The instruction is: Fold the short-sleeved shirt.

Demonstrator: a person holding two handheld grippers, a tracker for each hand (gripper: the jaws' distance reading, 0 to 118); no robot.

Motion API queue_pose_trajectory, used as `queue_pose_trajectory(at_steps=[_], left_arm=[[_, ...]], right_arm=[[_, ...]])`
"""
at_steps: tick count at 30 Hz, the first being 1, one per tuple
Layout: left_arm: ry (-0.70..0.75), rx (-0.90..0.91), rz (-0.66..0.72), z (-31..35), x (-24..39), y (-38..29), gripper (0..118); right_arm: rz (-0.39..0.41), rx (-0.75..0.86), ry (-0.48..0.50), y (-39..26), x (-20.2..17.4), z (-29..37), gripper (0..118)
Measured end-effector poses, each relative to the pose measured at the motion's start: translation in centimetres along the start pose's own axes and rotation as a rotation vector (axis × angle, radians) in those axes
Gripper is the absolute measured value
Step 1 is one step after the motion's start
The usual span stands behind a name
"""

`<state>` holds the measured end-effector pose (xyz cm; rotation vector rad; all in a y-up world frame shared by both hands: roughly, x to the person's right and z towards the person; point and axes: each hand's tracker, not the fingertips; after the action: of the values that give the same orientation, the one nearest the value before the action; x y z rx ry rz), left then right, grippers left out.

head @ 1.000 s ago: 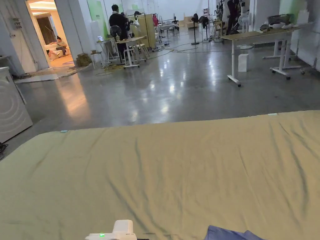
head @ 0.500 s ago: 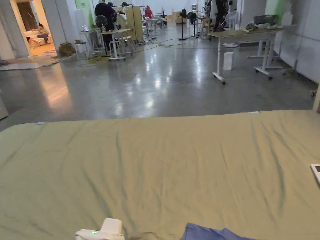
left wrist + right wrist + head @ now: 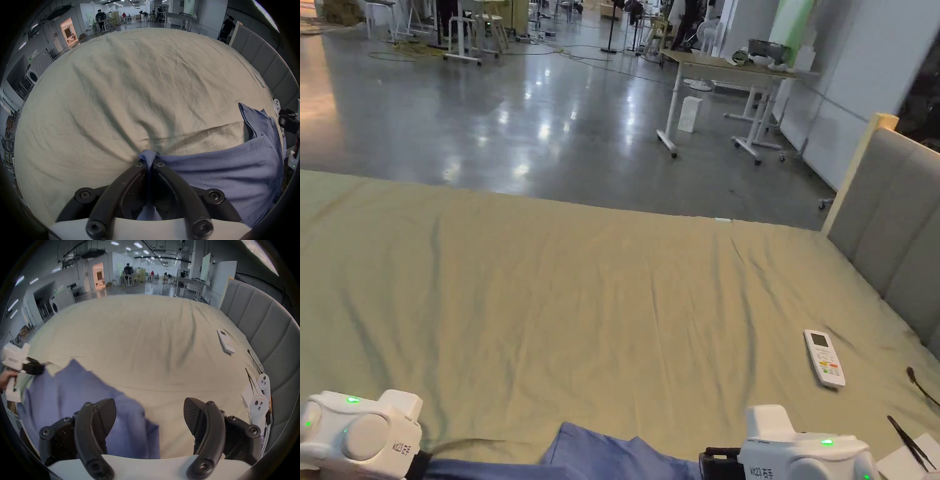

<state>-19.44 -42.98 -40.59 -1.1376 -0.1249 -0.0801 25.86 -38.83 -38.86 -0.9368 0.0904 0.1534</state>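
left tool point(image 3: 150, 162) pinches a bunched edge of the shirt point(image 3: 227, 175) to drag it onto the bed point(image 3: 612, 300), while right tool point(image 3: 150, 412), spread, hovers ready to grasp.

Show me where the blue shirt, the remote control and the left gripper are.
blue shirt point(image 3: 227, 175): left gripper view, on its broad flat cloth.
remote control point(image 3: 824, 358): head view, on the middle of its body.
left gripper point(image 3: 150, 162): left gripper view, between the jaw tips, shut on the shirt.

Lab/workshop: bed point(image 3: 581, 281), desks point(image 3: 725, 65).
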Motion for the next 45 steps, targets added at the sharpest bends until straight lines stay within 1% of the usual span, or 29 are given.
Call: queue_pose_trajectory(at_steps=[2,3,4,7,8,10,11,12,13,14,17,19,20,22,25,29,32,33,35,37,41,43,44,45], left_arm=[[-0.019,0.006,0.024,0.0,-0.3,-0.1,7],[-0.024,0.005,0.032,0.0,-0.5,-0.2,7],[-0.028,0.004,0.036,-0.1,-0.7,0.2,7],[-0.019,-0.001,0.026,-0.1,-0.3,0.1,7],[-0.008,-0.001,0.01,-0.1,0.0,0.2,7],[0.011,0.001,-0.009,-0.2,0.3,0.2,7],[0.018,0.002,-0.012,-0.2,0.5,0.2,7],[0.025,0.003,-0.017,-0.1,0.7,0.2,7],[0.03,0.006,-0.023,-0.1,0.8,0.1,7],[0.032,0.01,-0.026,0.0,0.8,0.1,7],[0.022,0.051,-0.047,0.5,0.4,-0.6,7],[-0.013,0.13,-0.043,2.2,-0.4,-1.3,7],[-0.015,0.198,-0.021,4.1,-1.0,-2.1,6],[-0.068,0.311,0.018,8.0,-2.0,-3.4,6],[-0.075,0.427,0.005,15.0,-3.5,-5.4,6],[-0.087,0.602,0.044,24.3,-5.8,-7.1,6],[-0.103,0.724,0.09,31.9,-7.2,-8.1,6],[-0.096,0.758,0.092,34.4,-7.7,-8.2,6],[-0.071,0.837,0.096,38.9,-8.5,-8.4,6],[-0.027,0.907,0.093,42.7,-9.0,-8.2,6],[0.004,0.99,0.1,48.9,-9.7,-7.3,5],[0.044,1.035,0.079,51.7,-9.5,-6.7,5],[0.068,1.05,0.065,52.6,-9.5,-6.3,5],[0.087,1.059,0.065,53.6,-9.4,-5.9,5]], right_arm=[[-0.028,-0.074,0.043,-0.1,-0.1,-2.0,89],[-0.052,-0.109,0.052,-0.4,-0.2,-2.7,89],[-0.06,-0.135,0.064,-0.6,-0.3,-3.3,87],[-0.029,-0.083,0.049,-1.1,-0.4,-3.0,87],[-0.028,-0.084,0.049,-1.1,-0.3,-2.9,82],[-0.017,-0.058,0.052,-1.4,-0.6,-2.0,49],[-0.01,-0.05,0.07,-1.4,-0.7,-1.8,36],[0.008,-0.038,0.094,-1.5,-1.0,-1.7,17],[0.013,-0.037,0.12,-1.5,-1.5,-1.7,11],[0.014,-0.038,0.118,-1.6,-1.6,-1.8,8],[0.027,0.012,0.106,-1.8,-1.7,-1.0,5],[-0.021,0.088,0.111,-1.7,-1.2,1.5,4],[-0.055,0.148,0.135,-1.7,-0.7,3.4,4],[-0.086,0.248,0.177,-1.2,0.1,7.4,4],[-0.12,0.375,0.194,-0.4,1.0,14.3,4],[-0.149,0.534,0.142,0.3,2.2,23.4,4],[-0.152,0.616,0.094,1.1,3.1,29.6,4],[-0.145,0.643,0.067,1.6,3.1,31.9,4],[-0.158,0.703,0.026,2.4,3.6,35.5,4],[-0.183,0.749,0.015,3.4,4.1,38.6,4],[-0.172,0.84,-0.046,5.7,4.2,44.1,4],[-0.144,0.867,-0.045,7.4,3.7,46.6,4],[-0.133,0.881,-0.06,8.1,3.3,47.7,4],[-0.107,0.906,-0.086,9.3,3.8,48.4,4]])
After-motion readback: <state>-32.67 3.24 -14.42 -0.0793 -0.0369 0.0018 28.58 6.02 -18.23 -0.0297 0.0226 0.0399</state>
